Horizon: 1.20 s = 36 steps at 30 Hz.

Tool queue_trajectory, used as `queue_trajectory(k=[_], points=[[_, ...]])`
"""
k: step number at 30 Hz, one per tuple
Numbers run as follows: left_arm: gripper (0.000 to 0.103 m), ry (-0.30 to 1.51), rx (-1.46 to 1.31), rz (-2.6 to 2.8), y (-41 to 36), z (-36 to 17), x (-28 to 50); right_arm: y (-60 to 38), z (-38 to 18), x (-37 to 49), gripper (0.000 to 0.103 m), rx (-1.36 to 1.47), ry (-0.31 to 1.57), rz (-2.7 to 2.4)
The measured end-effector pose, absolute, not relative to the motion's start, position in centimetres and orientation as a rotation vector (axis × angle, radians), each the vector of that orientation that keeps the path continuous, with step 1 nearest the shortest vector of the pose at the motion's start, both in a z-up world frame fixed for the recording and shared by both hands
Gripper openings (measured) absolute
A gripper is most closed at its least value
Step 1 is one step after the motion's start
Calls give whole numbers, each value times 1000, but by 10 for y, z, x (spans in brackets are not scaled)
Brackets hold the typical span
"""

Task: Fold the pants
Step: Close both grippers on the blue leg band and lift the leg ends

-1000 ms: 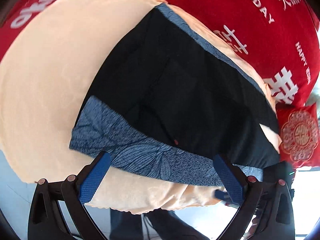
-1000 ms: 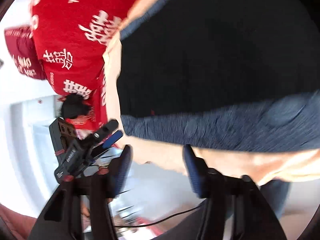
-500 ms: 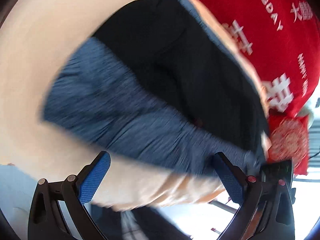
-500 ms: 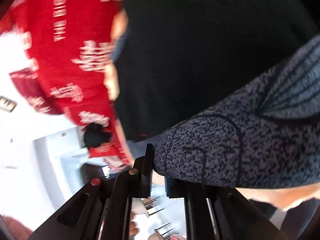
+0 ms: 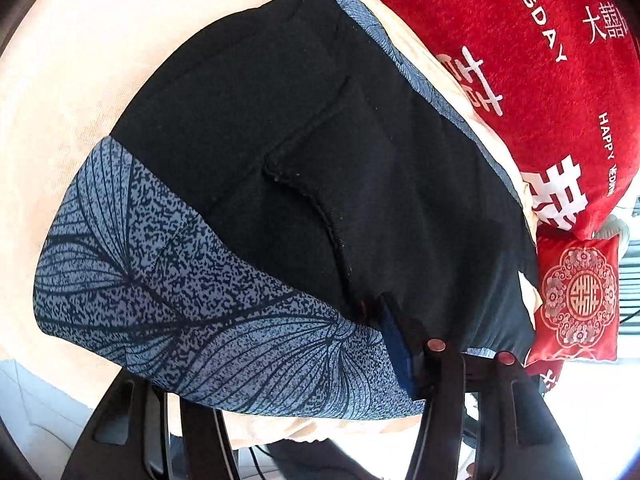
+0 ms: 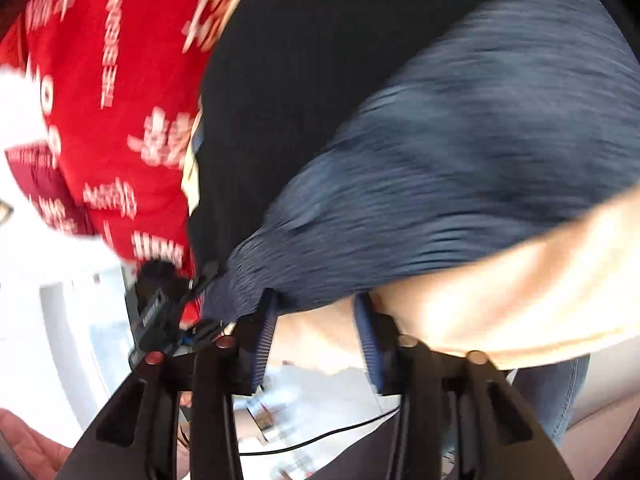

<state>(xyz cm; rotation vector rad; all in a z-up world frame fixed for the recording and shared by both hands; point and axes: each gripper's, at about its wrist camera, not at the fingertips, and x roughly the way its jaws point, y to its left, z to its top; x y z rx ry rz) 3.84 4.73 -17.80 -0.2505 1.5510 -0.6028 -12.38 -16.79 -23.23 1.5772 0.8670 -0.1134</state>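
The pants [image 5: 304, 168] are black with a blue-grey leaf-print band [image 5: 188, 312] and lie folded on a cream cloth [image 5: 76, 52]. In the left wrist view the print band drapes over my left gripper [image 5: 288, 364]; its left finger is hidden under the fabric and the right finger [image 5: 400, 348] presses against the band's edge, so it is shut on the pants. In the blurred right wrist view my right gripper [image 6: 316, 332] is open, just below the band's edge [image 6: 440, 184], with nothing between its fingers.
A red blanket with white lettering [image 5: 540, 60] lies behind the cloth, also in the right wrist view [image 6: 120, 80]. A red embroidered cushion [image 5: 576, 296] sits at the right. A black camera device [image 6: 160, 308] stands left of the right gripper.
My left gripper has closed on the print band from open. My right gripper, shut on the band half a second ago, has opened and pulled back.
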Motion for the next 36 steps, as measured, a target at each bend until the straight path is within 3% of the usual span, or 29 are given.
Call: queue_trajectory(k=[3,4,5,6,16,23,25,29,33,36], points=[[49,1546,-213,-599,43,-178,38,-175,-239,-132,45,1671,735,-148],[46,1544,-203,-599,43,-177,39,-177,-246,-136,38,1732,683,-162],[39,1541,-198,-593,44,-176,39,-181,-248,-140,15,1772,656,-183],[35,1540,-200,-587,46,-171,39,-183,-249,-143,7,1803,622,-207],[32,1351,-230,-515,-1,-86,86,-264,-126,-53,6,1432,801,-42],[33,1233,-173,-455,-74,-97,173,-355,-92,67,6,1198,963,63],[43,1232,-100,-396,-95,-120,197,-380,-111,99,6,1160,1026,70],[79,1236,-22,-247,-110,-166,229,-407,-164,140,8,1108,1120,44],[85,1228,30,-151,-114,-186,244,-422,-219,158,9,1209,1167,12],[85,1217,8,-152,-105,-161,244,-421,-214,160,9,1194,1189,11]])
